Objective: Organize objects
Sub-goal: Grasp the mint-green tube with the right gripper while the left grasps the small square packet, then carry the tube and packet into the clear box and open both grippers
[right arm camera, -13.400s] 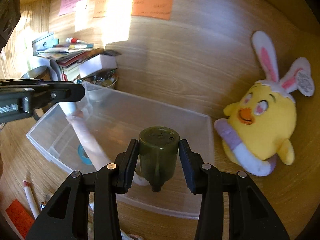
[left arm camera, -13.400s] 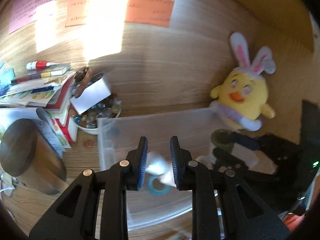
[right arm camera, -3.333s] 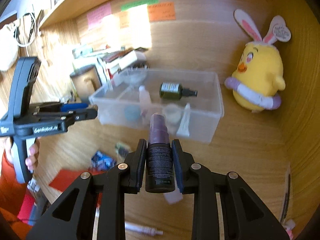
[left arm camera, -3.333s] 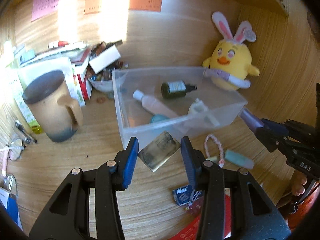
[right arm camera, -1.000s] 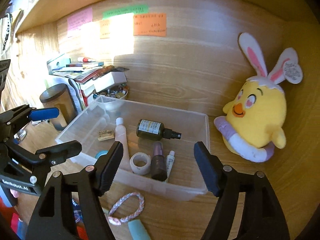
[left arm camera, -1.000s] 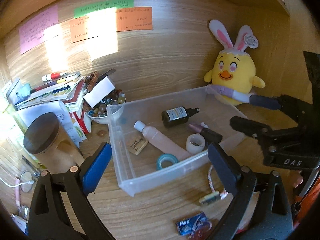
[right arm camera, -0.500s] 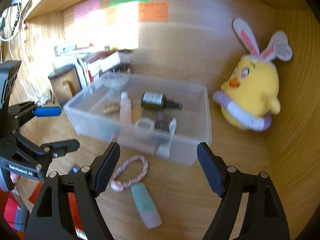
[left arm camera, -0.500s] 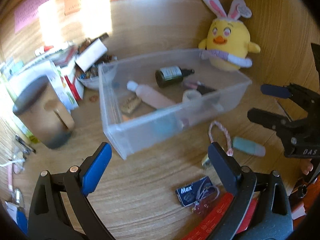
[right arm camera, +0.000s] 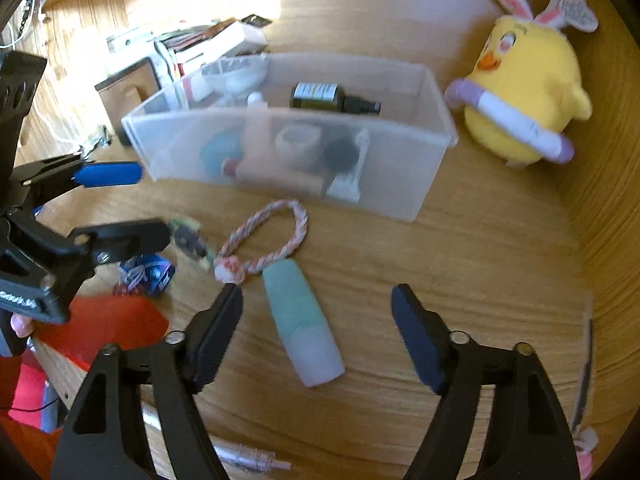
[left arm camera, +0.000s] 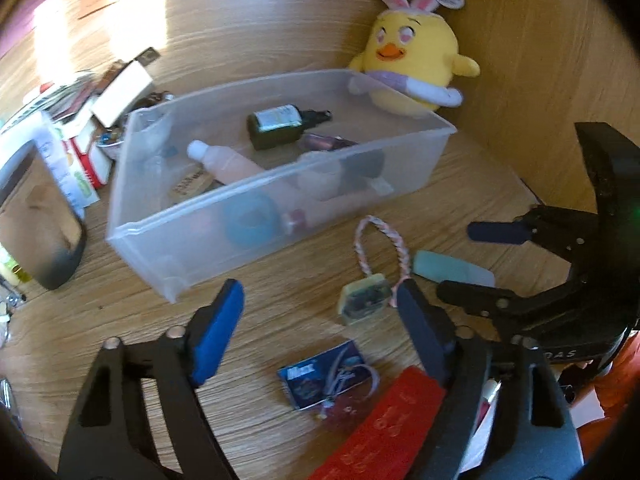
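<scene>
A clear plastic bin [left arm camera: 144, 220] [right arm camera: 432, 92] on the wooden desk holds a dark green bottle [left arm camera: 276, 126] [right arm camera: 320, 96], a pink bottle, tape rolls and tubes. In front of it lie a pink braided loop [left arm camera: 380, 248] [right arm camera: 276, 236], a teal tube [left arm camera: 452, 274] [right arm camera: 304, 328], a small green-edged square [left arm camera: 362, 298] and a blue packet [left arm camera: 324, 372] [right arm camera: 152, 272]. My left gripper [left arm camera: 320, 320] is open and empty above the square and packet. My right gripper [right arm camera: 316, 324] is open and empty, straddling the teal tube from above.
A yellow bunny-eared chick plush [left arm camera: 412, 64] [right arm camera: 524, 92] sits right of the bin against the wooden side wall. A brown mug [left arm camera: 36, 224], stacked books and a bead bowl stand left. A red item [left arm camera: 384, 428] lies at the desk's front edge.
Both open grippers have drawn back from the bin and dropped lower toward the loose items in front of it. The right gripper now hovers over the teal tube.
</scene>
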A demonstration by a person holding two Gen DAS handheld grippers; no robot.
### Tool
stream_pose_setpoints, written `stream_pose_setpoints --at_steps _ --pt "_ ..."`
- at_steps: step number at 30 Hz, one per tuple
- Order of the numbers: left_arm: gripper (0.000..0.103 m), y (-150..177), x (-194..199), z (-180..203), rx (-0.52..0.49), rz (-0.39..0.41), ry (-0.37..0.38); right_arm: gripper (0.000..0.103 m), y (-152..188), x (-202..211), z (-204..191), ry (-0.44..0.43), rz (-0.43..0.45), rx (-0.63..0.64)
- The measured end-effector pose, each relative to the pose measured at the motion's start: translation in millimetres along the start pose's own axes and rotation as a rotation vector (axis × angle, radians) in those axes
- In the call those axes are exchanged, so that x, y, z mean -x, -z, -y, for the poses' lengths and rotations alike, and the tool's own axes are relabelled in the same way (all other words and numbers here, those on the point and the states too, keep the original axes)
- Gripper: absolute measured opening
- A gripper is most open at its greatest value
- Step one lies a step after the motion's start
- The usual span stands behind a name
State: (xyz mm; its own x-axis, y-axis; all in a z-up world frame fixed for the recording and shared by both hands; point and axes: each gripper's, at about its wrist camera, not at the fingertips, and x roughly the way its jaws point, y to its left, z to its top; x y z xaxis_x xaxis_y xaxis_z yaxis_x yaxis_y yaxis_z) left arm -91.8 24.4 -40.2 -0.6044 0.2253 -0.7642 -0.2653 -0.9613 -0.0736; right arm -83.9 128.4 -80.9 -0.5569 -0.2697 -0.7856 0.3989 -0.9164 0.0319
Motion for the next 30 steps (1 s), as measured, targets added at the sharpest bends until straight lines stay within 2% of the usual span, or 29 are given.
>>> stream_pose_setpoints --at_steps 3,4,6,8,9,12,21,30 --pt "0.066 -1 -7 8 -0.017 -0.023 0.019 0.046 4 -5 1 -0.02 -0.032 0.001" --pt "0.062 -1 -9 11 -0.025 -0.031 0.028 0.045 4 -4 1 -0.018 -0.028 0.003" --pt "0.059 -1 -12 15 -0.03 -0.041 0.039 0.035 5 -3 2 -0.02 -0.026 0.005" --pt "0.05 0 -17 18 -0.033 -0.058 0.053 0.027 6 -2 2 -0.022 -0.022 0.003" --pt "0.042 -1 -19 19 -0.033 -0.064 0.053 0.023 7 -1 2 -0.019 -0.018 0.003" --pt "0.029 -2 -20 17 -0.022 -0.067 0.069 0.023 9 1 3 -0.022 -0.008 -0.008" --pt "0.028 -3 -15 12 -0.007 -0.026 0.05 0.023 -3 9 11 -0.02 0.037 -0.055" --pt "0.028 -17 8 -1 0.037 0.067 0.04 0.023 -28 26 10 -0.01 0.126 -0.062"
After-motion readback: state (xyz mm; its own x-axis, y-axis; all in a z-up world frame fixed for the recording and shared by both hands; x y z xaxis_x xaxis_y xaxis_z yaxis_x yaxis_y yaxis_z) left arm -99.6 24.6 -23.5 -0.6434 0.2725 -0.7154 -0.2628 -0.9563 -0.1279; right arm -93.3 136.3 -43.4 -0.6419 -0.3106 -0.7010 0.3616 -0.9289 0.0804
